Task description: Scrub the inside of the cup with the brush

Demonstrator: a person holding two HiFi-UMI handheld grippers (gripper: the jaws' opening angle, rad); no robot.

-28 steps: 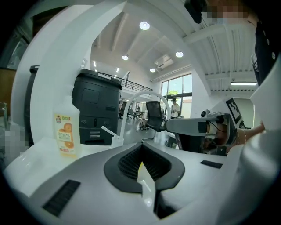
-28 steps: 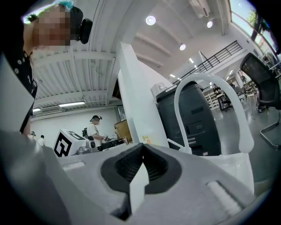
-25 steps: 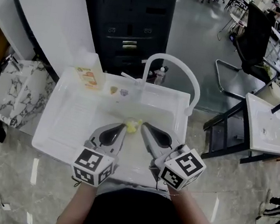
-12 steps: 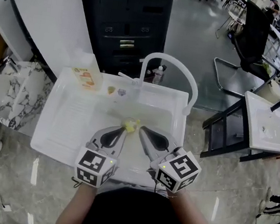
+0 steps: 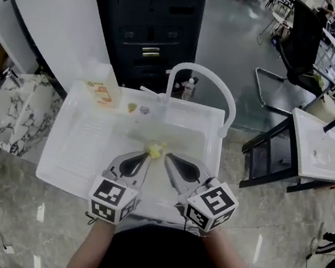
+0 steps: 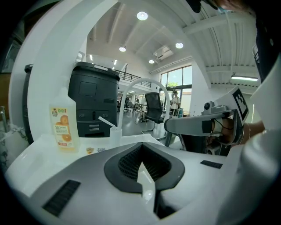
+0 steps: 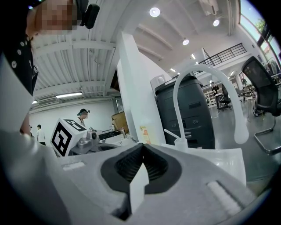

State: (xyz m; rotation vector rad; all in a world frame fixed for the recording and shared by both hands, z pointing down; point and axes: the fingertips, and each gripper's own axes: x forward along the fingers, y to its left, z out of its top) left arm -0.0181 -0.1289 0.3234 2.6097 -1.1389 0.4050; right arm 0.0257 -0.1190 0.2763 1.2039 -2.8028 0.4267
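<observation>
A glossy white plastic sink (image 5: 82,143) stood in an open hall. A small clear cup (image 6: 115,134), a thin white rod leaning in it, sat on the far rim beside the arched faucet (image 5: 223,91). A yellow lump (image 5: 155,149) lay in the basin. The left gripper (image 5: 149,158) and right gripper (image 5: 167,157) were pinched together, empty. Scrubbing seemed not yet begun; next, the jaws needed to open for cup and brush.

A tall white panel (image 5: 48,14) fills the far left, with a black cabinet (image 5: 151,29) just to its right. The floor (image 5: 230,40) is glossy grey stone. A black office chair (image 5: 304,41) stands at the far right. Nearer on that side, a white basin (image 5: 312,138) sits on a dark frame (image 5: 268,141). At the left edge lies what looks like a marble-patterned slab (image 5: 10,108). Round ceiling lights (image 6: 142,16) shine overhead, and tall windows (image 6: 178,81) glow at the far end.
</observation>
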